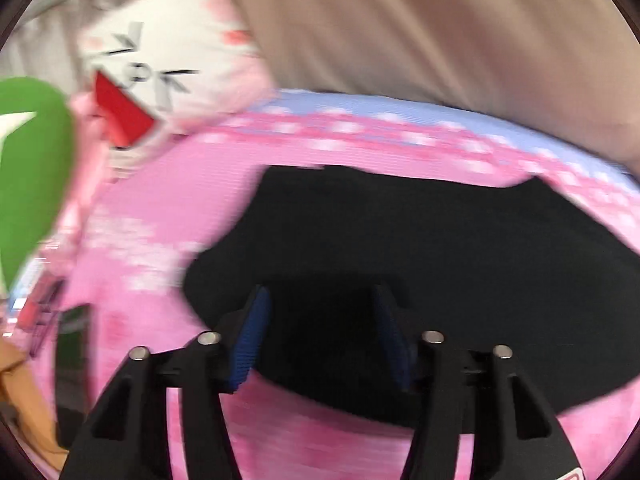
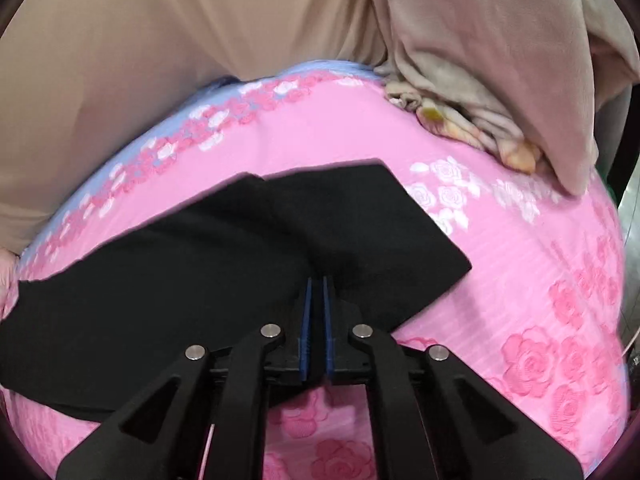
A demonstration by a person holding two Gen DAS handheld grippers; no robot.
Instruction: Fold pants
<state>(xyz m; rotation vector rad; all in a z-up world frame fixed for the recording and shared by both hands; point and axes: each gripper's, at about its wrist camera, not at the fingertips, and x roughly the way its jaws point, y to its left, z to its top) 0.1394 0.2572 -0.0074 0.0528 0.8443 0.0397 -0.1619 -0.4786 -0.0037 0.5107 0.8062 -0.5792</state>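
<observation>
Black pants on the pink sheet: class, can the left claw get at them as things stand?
Probably yes. The left claw is open right over the black pants, and nothing lies between them.

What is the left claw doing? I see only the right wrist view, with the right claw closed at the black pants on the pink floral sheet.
Observer: The left claw is open over the black fabric pants, its pads gripping nothing.
Operator: Anything beside the pants there?
Observer: A white plush cat-face cushion with pink ears sits left of the pants, at the edge of the pink floral bedsheet.
Operator: Anything else?
Observer: A green rounded object fills the left edge, too blurred to identify.
</observation>
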